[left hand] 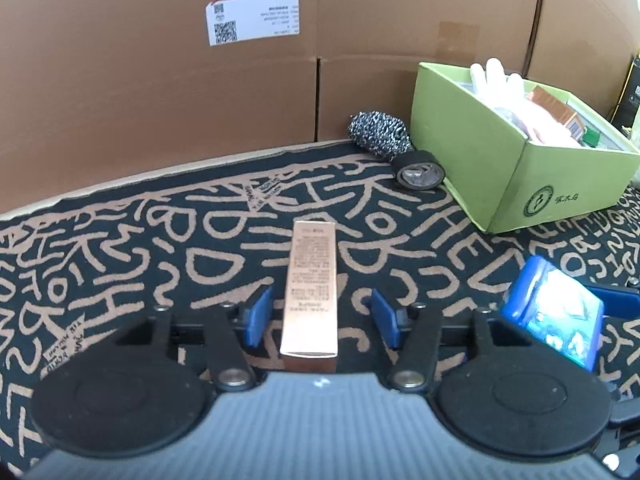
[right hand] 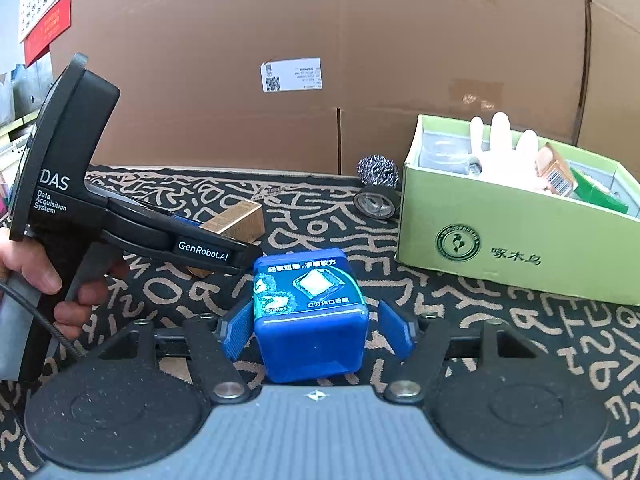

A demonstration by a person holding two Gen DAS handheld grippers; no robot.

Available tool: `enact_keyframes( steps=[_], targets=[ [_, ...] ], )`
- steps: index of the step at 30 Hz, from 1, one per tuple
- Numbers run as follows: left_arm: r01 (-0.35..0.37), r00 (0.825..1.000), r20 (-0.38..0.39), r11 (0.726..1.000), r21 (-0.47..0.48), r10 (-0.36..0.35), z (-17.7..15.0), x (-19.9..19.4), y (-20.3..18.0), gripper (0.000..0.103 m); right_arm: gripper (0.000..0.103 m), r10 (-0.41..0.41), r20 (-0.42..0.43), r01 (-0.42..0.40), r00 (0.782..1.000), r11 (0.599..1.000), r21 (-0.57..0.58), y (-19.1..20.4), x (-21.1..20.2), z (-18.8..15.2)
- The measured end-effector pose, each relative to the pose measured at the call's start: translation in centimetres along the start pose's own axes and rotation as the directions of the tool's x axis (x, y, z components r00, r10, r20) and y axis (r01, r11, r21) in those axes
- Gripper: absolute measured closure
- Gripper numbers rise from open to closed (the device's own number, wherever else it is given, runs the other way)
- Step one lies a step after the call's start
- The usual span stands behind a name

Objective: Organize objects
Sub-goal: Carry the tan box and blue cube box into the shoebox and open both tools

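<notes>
A long copper-coloured carton [left hand: 311, 288] lies on the patterned mat between the open fingers of my left gripper [left hand: 320, 318]; neither pad touches it. It also shows in the right wrist view [right hand: 236, 220], behind the left gripper's body [right hand: 120, 216]. A blue gum box [right hand: 310, 312] stands between the open fingers of my right gripper [right hand: 318, 334]; the left pad is close to it, the right pad apart. The gum box also shows at the right of the left wrist view [left hand: 556, 316]. A green box [right hand: 520, 236] holding a white glove and packets stands at the right.
A roll of black tape [left hand: 420, 174] and a steel scourer [left hand: 378, 134] lie by the green box's [left hand: 516, 168] left wall. Large cardboard cartons [left hand: 200, 100] form a wall behind the mat. A red calendar [right hand: 44, 4] hangs at far left.
</notes>
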State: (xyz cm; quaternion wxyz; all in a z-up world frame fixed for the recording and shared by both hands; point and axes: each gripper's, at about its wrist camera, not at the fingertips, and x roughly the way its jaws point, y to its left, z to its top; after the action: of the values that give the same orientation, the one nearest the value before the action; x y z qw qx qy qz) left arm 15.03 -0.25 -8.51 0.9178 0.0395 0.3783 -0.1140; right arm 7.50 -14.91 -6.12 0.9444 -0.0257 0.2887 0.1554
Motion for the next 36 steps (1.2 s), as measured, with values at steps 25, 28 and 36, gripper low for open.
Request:
enact_keyframes(
  steps=[25,28,36],
  targets=[
    [0.188,0.954,0.205,0.969,0.160,-0.219,9.1,-5.8,-10.8,0.079,0.043,-0.308,0.293,0.268,0.905,0.948,0.170,-12.0,-7.8,4.9],
    [0.210,0.952,0.194,0.965,0.156,-0.238,10.8,-4.4,-12.6,0.079,0.043,-0.357,0.263,0.315,0.896,0.930,0.190,-14.7,-6.8,5.5],
    [0.172,0.969,0.150,0.973,0.155,-0.195,12.8,1.0,-15.3,0.079,0.044,-0.367,0.154,0.330,0.917,0.917,0.223,-20.0,-1.1,6.1]
  ],
)
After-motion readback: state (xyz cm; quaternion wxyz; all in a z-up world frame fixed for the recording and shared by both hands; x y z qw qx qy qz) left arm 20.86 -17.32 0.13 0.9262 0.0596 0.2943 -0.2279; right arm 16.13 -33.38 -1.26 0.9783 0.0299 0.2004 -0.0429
